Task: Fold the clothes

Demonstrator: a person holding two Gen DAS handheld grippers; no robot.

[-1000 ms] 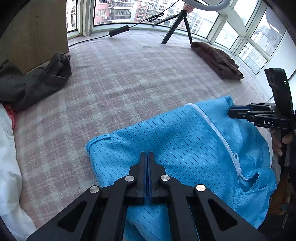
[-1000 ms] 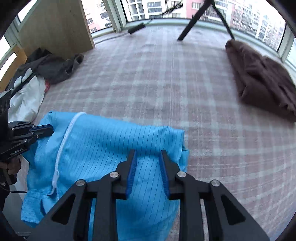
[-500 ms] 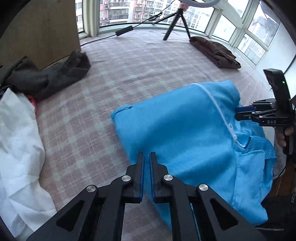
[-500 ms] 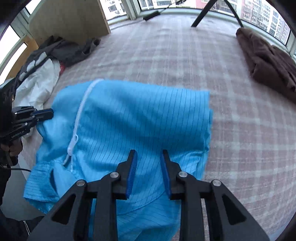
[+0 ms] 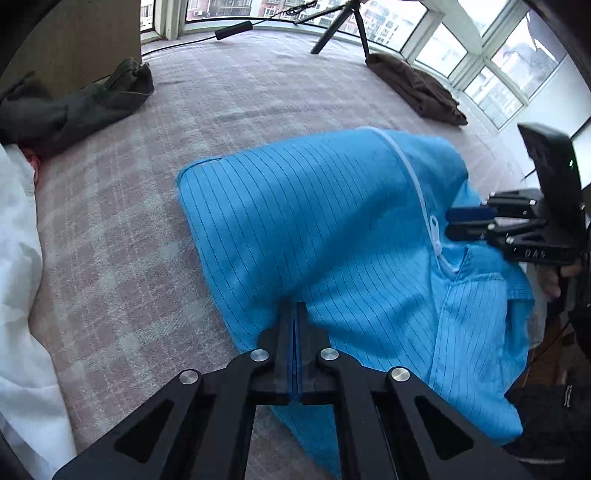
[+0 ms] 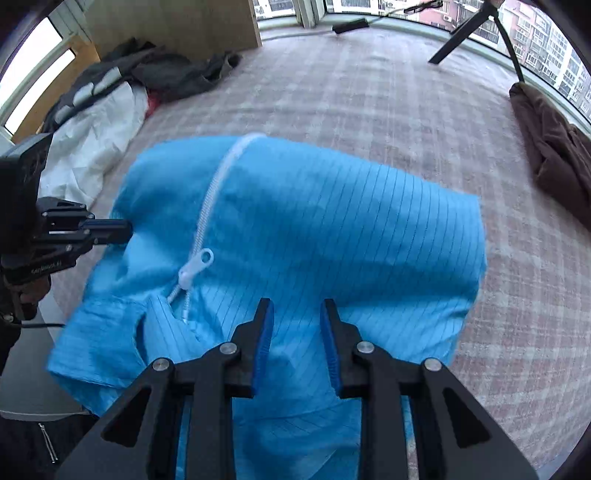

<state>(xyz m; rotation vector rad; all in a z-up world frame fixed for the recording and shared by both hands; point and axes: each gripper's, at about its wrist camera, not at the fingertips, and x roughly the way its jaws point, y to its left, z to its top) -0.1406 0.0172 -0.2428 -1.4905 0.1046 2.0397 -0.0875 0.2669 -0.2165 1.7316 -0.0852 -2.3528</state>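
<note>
A blue pinstriped garment (image 5: 332,229) (image 6: 332,229) with a white zipper (image 6: 207,221) lies folded on the pink checked bedspread (image 5: 258,92). Its collar end hangs over the near edge. My left gripper (image 5: 295,308) is shut on the garment's side edge. In the right wrist view it (image 6: 127,227) touches the fabric's left border. My right gripper (image 6: 295,314) stands open just above the cloth near the collar, with nothing between its blue pads. From the left wrist view it (image 5: 452,223) sits beside the zipper pull. The garment looks blurred.
A brown garment (image 5: 417,88) (image 6: 554,155) lies folded at the far right. Dark grey clothes (image 5: 81,107) and a white cloth (image 6: 92,140) are piled at the left by a wooden panel (image 5: 81,44). A tripod (image 5: 343,22) stands by the windows.
My left gripper's fingers parted slightly half a second ago and are now shut on the garment's edge. Both cameras have tilted and the garment fills more of each view. The right gripper stays open.
</note>
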